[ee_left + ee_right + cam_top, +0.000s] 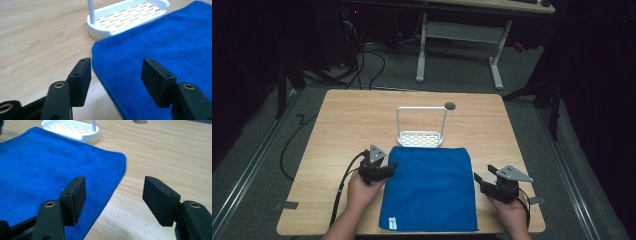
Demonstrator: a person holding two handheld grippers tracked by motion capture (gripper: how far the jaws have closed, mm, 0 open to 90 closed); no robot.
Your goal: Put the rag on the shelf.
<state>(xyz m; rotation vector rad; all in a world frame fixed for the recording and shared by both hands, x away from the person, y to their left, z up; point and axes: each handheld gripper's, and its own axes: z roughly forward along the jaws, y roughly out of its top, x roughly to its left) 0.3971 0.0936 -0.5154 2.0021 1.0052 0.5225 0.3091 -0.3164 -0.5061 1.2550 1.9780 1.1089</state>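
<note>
- blue cloth (429,187) spread flat on the wooden table (342,120), near edge close to the person's side, small white tag (392,222) at the near left corner.
- white rack (420,136) with a tall looped handle standing just beyond the cloth's far edge, touching or almost touching it; hard to say which from the high view.
- in the left gripper view, same rack (127,16) with its slotted base right at the cloth's (160,50) far left corner, seemingly pressed against the edge.
- left gripper (388,167) held low at the cloth's left edge, towards the far left corner, grey three-cornered plate on top, cable trailing back across the table.
- left gripper (116,75) seen from its own camera: jaws spread wide, nothing between them, cloth edge running through the gap, one jaw over bare wood and the other over blue fabric.
- right gripper (482,180) held just beside the cloth's right edge, about midway along it, pointing in towards the fabric.
- right gripper (113,195) seen from its own camera: jaws likewise wide apart and gripping nothing, cloth's (50,170) right edge passing between them, rounded far right corner ahead.
- round hole (450,106) in the tabletop beyond the rack, to its right.
- neither gripper clearly in contact with the cloth.
</note>
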